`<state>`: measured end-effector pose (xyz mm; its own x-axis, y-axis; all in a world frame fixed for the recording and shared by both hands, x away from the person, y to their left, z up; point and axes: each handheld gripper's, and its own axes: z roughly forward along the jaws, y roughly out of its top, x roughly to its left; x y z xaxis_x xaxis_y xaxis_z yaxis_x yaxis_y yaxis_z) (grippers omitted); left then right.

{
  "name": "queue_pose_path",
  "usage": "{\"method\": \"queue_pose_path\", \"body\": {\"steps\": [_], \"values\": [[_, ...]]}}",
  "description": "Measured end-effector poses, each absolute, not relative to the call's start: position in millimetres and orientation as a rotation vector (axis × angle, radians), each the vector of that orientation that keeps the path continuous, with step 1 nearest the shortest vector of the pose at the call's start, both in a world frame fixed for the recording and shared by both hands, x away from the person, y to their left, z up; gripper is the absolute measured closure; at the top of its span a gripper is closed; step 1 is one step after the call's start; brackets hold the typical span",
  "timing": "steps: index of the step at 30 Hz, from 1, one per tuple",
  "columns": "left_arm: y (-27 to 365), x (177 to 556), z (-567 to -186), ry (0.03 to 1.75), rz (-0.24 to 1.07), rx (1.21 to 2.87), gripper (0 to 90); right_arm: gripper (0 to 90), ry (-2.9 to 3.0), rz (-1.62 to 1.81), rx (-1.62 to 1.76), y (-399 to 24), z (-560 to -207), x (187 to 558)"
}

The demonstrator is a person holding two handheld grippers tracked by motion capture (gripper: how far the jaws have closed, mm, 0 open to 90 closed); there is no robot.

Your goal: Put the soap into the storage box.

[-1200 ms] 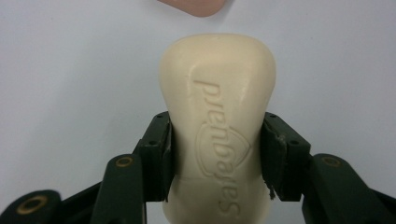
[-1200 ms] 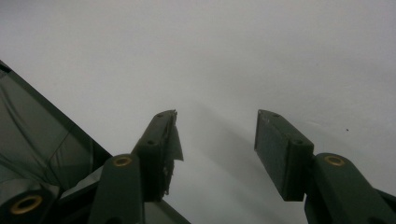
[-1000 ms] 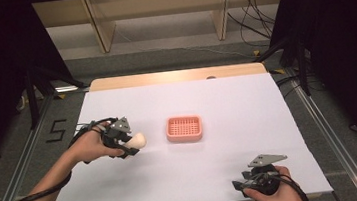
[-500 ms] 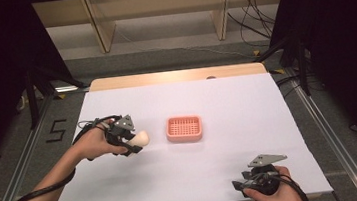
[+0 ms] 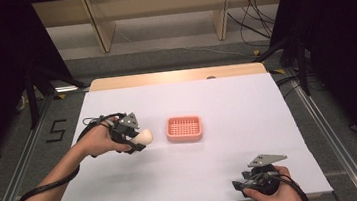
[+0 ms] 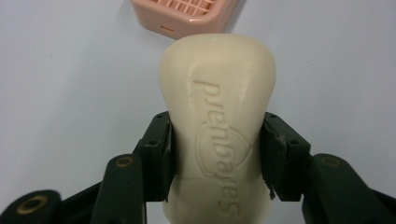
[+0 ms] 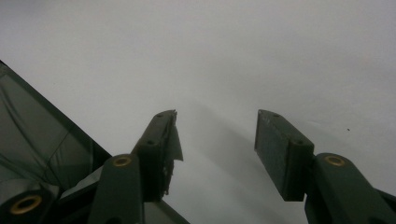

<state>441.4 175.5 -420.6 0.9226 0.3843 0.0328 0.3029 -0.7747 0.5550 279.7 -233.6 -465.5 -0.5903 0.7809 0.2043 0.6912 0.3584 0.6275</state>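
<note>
A cream bar of soap with embossed lettering sits between the jaws of my left gripper, which is shut on its narrow waist. In the high view the left gripper holds the soap just above the table, left of a pink slotted soap dish. The dish's near corner lies straight ahead of the soap. My right gripper stands open with nothing between its jaws. It rests low near the table's front right edge.
The white table has a wooden strip along its far edge. Wooden shelving legs and cables stand on the floor beyond it. Metal rails run along both sides. In the right gripper view the table's edge and dark floor lie at the left.
The left gripper has carried the soap a little to the right, toward the pink dish. The right gripper has stayed where it was.
</note>
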Motion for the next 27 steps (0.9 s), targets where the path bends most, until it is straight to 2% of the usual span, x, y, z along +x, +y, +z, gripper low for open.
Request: {"method": "queue_pose_path", "body": {"steps": [27], "values": [[158.3,452.3,-415.7,0.415,0.212,2.557,49.6,48.7,2.432,1.006,1.346,-234.4,-464.0,279.4]]}}
